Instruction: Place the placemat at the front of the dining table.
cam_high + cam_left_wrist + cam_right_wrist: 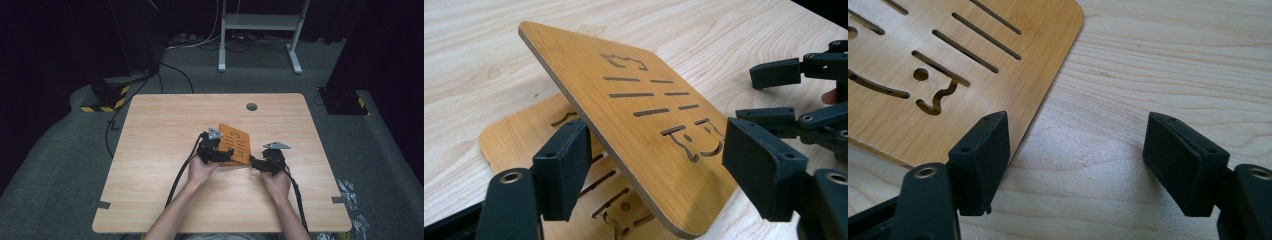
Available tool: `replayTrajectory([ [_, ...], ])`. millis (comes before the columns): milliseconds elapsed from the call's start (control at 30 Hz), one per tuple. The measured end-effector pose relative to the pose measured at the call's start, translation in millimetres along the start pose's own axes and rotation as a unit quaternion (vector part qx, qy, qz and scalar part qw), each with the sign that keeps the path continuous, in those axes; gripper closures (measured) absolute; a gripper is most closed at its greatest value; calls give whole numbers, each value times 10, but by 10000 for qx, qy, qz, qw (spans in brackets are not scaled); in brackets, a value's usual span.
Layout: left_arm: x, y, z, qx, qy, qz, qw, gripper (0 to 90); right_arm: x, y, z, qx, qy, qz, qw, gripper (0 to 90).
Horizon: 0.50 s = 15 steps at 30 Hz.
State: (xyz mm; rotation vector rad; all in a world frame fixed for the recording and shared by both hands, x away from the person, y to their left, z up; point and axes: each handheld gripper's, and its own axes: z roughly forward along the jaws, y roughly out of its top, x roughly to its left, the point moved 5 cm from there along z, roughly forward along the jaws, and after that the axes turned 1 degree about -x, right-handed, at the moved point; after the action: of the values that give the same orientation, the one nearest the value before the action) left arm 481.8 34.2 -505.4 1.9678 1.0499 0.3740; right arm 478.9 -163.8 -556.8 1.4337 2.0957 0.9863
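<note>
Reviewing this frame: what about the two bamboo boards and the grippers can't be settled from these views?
- Lower board, left gripper view: mostly covered by the tilted upper board.
- What props the upper board: its near corner is cut off at the bottom edge.
- High view: boards too small to separate.
- Left gripper: whether the fingers press the board is unclear.

A: What sort of place is this?

B: A recording lab or studio. Black curtains (50, 45) close it in on every side, and the floor (45, 150) is grey carpet.

A: Anything else?

B: A bare wooden counter (165, 120) stands alone in the middle, with a cable port (251, 106) in its top. Cables (200, 41) run loose over the carpet at the back, by a white desk frame (260, 30). Dark stand bases carry yellow-black hazard tape (107, 102) (one at each side), and bits of tape (100, 204) mark the counter's near edges.
</note>
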Motion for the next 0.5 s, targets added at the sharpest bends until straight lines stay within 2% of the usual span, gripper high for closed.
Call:
replayTrajectory([
  [133, -28, 42, -19, -73, 8, -8, 10000, 309, 3, -1, -1, 5, -37, -2, 10000, 274],
  [267, -53, 107, -34, -146, -8, 87, 9999, 330, 21, -6, 3, 30, -140, -56, 9999, 293],
  [367, -71, 125, -36, -153, -19, 64, 9999, 346, 41, -8, 8, 52, -255, -205, 9995, 299],
  [500, -95, 155, -36, -224, -58, 65, 9997, 363, 39, -6, 9, 48, -246, -191, 9995, 299],
])
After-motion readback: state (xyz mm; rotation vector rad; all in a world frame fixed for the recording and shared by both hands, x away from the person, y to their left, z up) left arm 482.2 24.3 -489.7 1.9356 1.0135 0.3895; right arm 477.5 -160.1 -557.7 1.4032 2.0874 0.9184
